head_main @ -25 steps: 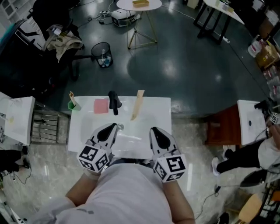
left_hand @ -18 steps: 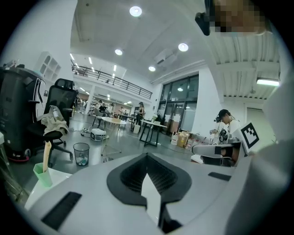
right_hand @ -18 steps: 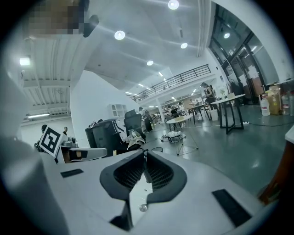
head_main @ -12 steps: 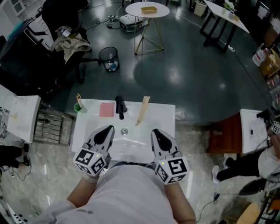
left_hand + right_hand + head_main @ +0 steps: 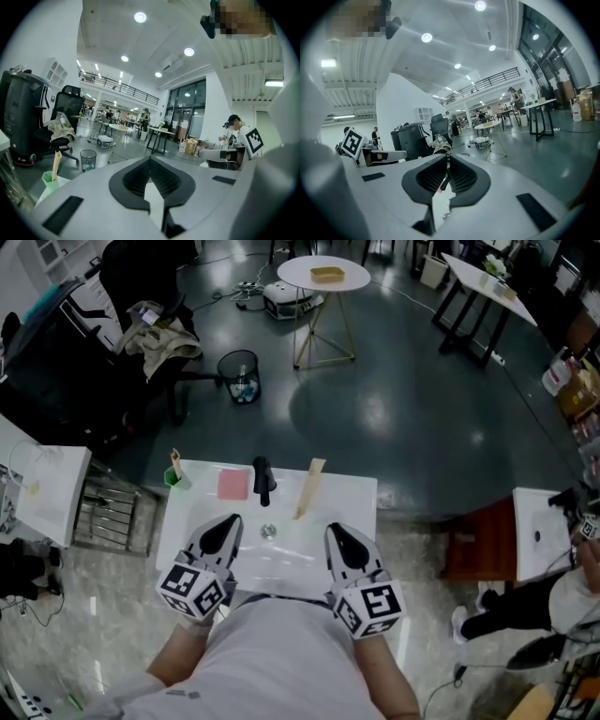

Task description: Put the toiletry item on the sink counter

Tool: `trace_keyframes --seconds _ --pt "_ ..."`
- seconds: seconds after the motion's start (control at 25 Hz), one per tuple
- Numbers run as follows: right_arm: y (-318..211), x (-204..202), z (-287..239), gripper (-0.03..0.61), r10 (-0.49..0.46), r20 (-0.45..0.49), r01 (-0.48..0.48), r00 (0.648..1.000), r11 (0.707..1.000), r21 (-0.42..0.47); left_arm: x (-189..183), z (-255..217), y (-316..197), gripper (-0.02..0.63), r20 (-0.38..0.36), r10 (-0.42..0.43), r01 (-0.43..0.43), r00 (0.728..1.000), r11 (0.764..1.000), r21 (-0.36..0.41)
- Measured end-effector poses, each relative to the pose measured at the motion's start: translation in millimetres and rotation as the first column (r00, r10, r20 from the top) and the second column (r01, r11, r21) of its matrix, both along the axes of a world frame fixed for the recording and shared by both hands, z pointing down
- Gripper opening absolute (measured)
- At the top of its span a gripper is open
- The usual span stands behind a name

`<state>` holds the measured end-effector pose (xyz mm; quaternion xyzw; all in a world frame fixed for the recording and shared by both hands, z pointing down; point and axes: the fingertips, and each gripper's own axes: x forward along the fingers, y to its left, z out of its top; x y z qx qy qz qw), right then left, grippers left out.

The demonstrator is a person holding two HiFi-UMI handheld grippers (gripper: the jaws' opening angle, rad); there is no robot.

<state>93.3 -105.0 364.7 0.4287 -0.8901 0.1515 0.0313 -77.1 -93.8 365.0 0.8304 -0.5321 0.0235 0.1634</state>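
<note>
A white sink counter (image 5: 356, 498) lies below me, with a black faucet (image 5: 263, 480) at the back and a drain (image 5: 268, 532) in the basin. On the counter, a pink flat bar (image 5: 232, 485) lies left of the faucet. A long beige item (image 5: 309, 487) lies to the faucet's right. A green cup (image 5: 173, 477) with a beige stick stands in the back left corner, and it also shows as the green cup (image 5: 48, 181) in the left gripper view. My left gripper (image 5: 228, 521) and right gripper (image 5: 337, 533) hover over the basin's front, both shut and empty.
A grey metal rack (image 5: 112, 517) stands left of the counter. Beyond it on the dark floor are a mesh waste bin (image 5: 241, 377), a round white table (image 5: 325, 274) and a chair with clothes (image 5: 159, 334). A second sink (image 5: 539, 531) and a person are at the right.
The head view has drifted, so the counter sits a little lower and further right in the picture. My left gripper stands slightly further left of the drain. Both grippers stay shut and empty.
</note>
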Motion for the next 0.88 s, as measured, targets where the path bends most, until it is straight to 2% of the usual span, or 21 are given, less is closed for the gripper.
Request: trace_keyframes --seconds 0.88 --pt "-1.6 7.5 5.8 0.031 0.015 0.001 -0.015 1.0 0.999 -0.033 -5.9 2.0 0.0 0.017 0.002 -0.008 0.008 1.0 1.0 -0.03"
